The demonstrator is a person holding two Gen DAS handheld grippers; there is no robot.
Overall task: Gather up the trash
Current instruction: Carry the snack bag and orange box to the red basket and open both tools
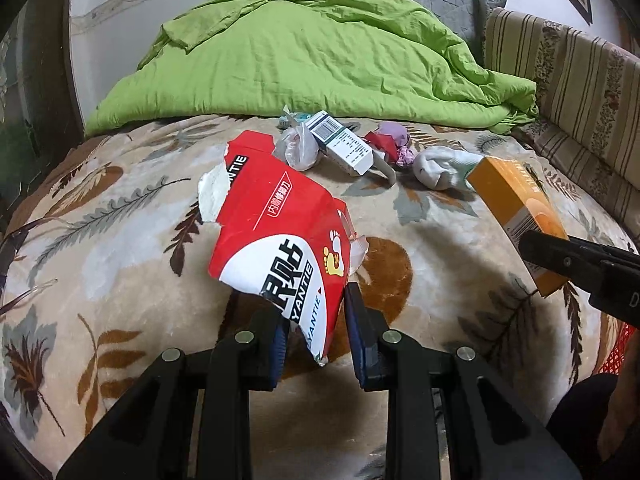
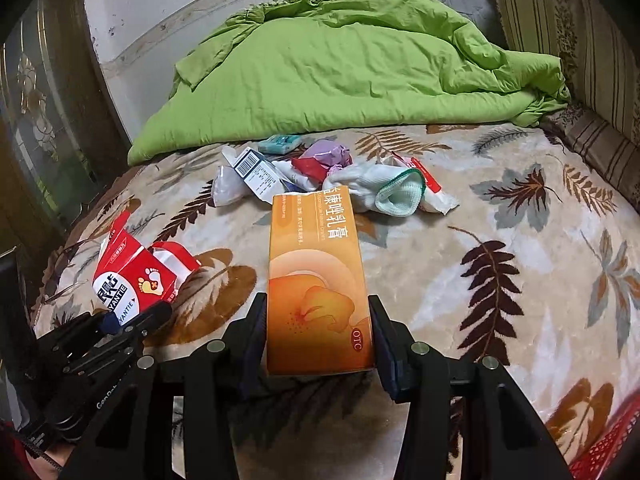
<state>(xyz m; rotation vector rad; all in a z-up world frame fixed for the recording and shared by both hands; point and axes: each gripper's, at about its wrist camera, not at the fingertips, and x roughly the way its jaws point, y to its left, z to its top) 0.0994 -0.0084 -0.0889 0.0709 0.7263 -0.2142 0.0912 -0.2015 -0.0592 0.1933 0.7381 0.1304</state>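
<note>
My left gripper [image 1: 314, 308] is shut on a torn red and white packet [image 1: 276, 236] and holds it above the leaf-patterned blanket [image 1: 120, 248]. It also shows in the right wrist view [image 2: 132, 280]. My right gripper [image 2: 318, 316] is shut on an orange medicine box [image 2: 318, 280], also seen at the right of the left wrist view [image 1: 516, 216]. Further back lies a pile of trash: a white and blue box [image 1: 340, 144], a clear plastic bag [image 1: 298, 146], crumpled red and purple wrappers [image 1: 390, 140] and a white sock [image 1: 444, 166].
A green quilt [image 1: 320, 52] is heaped at the back of the bed. A striped cushion [image 1: 568, 80] runs along the right side. A red mesh basket [image 2: 608, 452] shows at the lower right. A dark wooden frame [image 2: 48, 120] stands at the left.
</note>
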